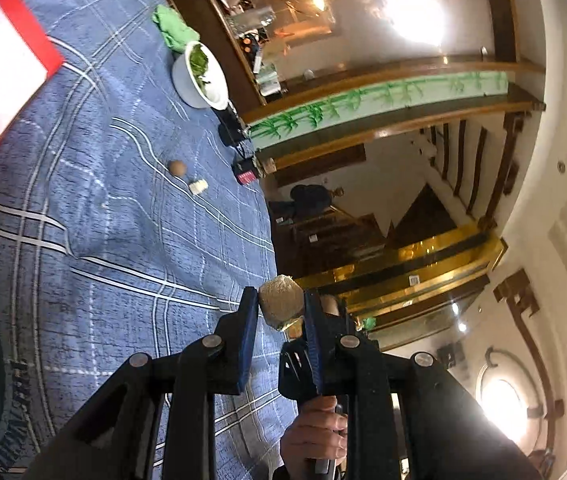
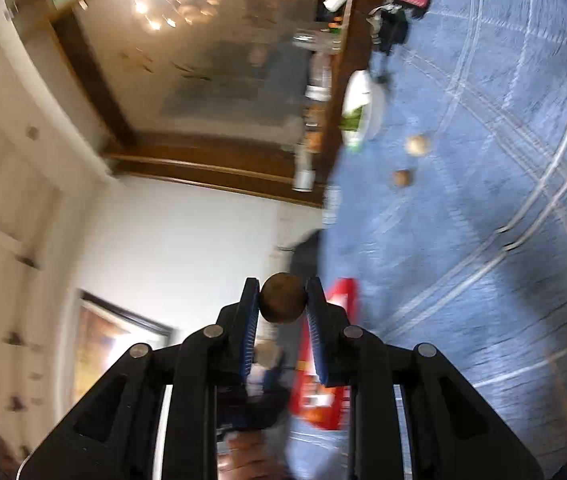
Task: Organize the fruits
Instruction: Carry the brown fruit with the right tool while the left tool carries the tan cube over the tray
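Tabletop (image 1: 115, 216) carries a white bowl (image 1: 199, 76) near its edge; your left tongs (image 1: 281, 308) pinch a fuzzy fruit (image 1: 281, 300); right tongs (image 2: 282, 300) pinch a brown fruit (image 2: 282, 298).

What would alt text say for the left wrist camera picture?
The left claw grips a fuzzy tan fruit above a blue plaid tablecloth. Farther off lie a small brown fruit and a white bowl of greens.

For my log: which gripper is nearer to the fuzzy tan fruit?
Left. The left gripper is shut on the fuzzy tan fruit; the right gripper holds a dark round fruit apart from it.
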The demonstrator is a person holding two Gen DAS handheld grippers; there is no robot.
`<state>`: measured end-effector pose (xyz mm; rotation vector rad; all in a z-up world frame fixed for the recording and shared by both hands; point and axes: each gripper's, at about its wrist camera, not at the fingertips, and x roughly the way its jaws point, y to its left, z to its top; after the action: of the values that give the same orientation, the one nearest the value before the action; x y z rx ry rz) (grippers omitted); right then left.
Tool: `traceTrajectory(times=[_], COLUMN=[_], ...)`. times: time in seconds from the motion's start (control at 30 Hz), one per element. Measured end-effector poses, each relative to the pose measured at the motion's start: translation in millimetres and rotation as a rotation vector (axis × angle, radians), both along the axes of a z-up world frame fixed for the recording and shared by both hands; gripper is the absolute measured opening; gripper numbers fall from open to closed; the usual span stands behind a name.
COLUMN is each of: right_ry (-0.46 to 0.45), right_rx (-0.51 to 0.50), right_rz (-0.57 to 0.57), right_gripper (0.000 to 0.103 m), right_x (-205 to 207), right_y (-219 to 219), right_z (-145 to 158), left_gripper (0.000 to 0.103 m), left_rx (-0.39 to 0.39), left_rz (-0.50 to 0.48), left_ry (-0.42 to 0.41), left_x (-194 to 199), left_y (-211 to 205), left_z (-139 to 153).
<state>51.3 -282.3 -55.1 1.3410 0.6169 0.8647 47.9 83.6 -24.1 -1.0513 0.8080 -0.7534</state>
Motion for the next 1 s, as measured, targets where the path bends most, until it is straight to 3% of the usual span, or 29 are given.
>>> traceTrajectory(times=[0.07,0.23,0.4,0.53,0.6,0.7,0.8,1.0], right_ry=[-0.007,-0.022,-0.017,-0.032,-0.042,-0.065,-0.094,-0.225], right_rx=[0.055,0.073,0.052,0.010,-0.029,-0.116,-0.236,-0.530], right_rz=[0.009,0.026,0.054,0.103,0.141,0.205,0.265,0.341], right_gripper=[0.025,0.025,0.025,0.026,0.026,0.026,0.026,0.026], right_x=[-1,0,3,6,7,5,3,-5], right_y=[1,7,12,31,48,77,112,184], right_z=[0,4,6,12,16,22,30,53], left_gripper=[0.022,0.022,0.022,0.022,0.022,0.022,0.022,0.022], left_rx=[0.011,0.068,0.184,0.347,0.409,0.621,0.771,0.961], left_rz=[0.010,0.038,0.101,0.188,0.232,0.351,0.447,0.574], left_ry=[0.001,-0.010,-0.037,-0.082,-0.092,-0.118,-0.147,-0.196], left_x=[2,-2,-18,-37,-45,-64,-85,-114], left_y=[2,3,14,26,33,44,58,84], left_z=[0,7,18,28,31,40,46,52])
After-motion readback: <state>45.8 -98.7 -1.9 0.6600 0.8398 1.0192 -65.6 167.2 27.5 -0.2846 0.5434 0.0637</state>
